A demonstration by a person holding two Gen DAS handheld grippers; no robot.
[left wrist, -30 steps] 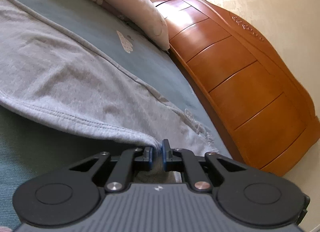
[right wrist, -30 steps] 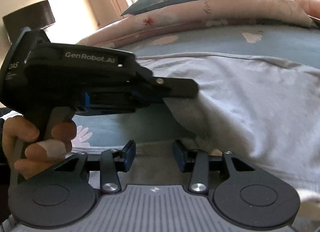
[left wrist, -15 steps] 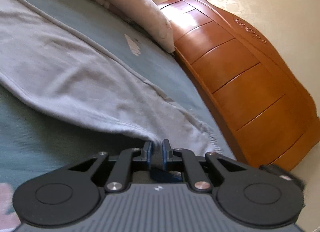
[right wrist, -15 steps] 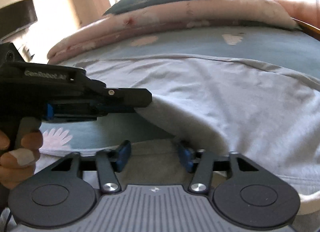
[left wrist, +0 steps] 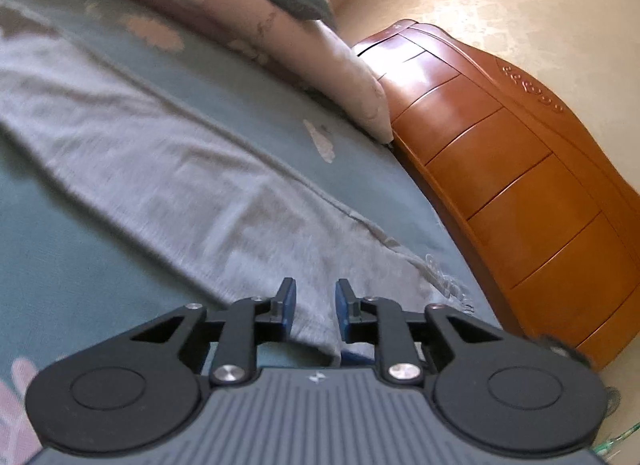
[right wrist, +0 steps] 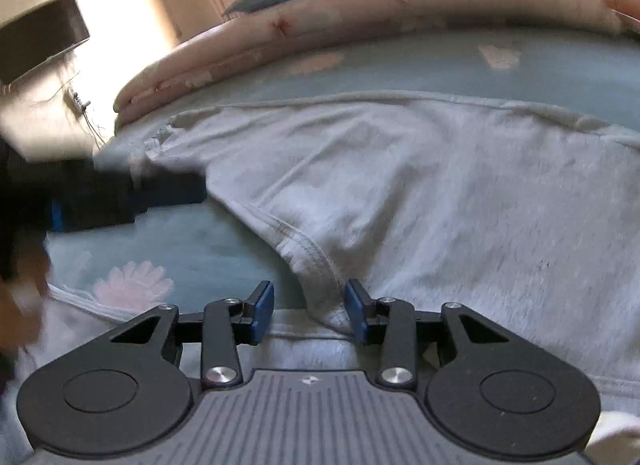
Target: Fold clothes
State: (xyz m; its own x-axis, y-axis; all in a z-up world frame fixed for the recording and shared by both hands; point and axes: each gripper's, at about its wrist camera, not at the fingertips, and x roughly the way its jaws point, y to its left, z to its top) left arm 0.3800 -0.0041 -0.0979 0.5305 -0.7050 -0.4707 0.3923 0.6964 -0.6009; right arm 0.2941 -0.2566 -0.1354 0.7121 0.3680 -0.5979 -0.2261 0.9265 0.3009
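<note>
A light grey garment (left wrist: pixel 168 185) lies spread across the teal flowered bedsheet (left wrist: pixel 60 265). My left gripper (left wrist: pixel 316 305) hovers over one end of it. Its jaws are opening, and the cloth runs loose between the blue pads (left wrist: pixel 289 307) without being pinched. In the right wrist view the garment (right wrist: pixel 440 193) fills the middle, with a stitched hem fold (right wrist: pixel 316 265) rising between the pads of my right gripper (right wrist: pixel 310 313). Those jaws are closing but still stand apart around the fold. The left gripper (right wrist: pixel 192 191) shows blurred at the left edge, a hand below it.
Pink and grey pillows (left wrist: pixel 280 25) are piled along the far side of the bed. A wooden headboard (left wrist: pixel 520 185) borders the bed on the right of the left wrist view. A dark box (right wrist: pixel 40 41) stands by the far wall.
The left jaws have parted and let the garment's edge go. That gripper has drawn back to the left in the right wrist view. The right jaws widened, then narrowed around the hem fold.
</note>
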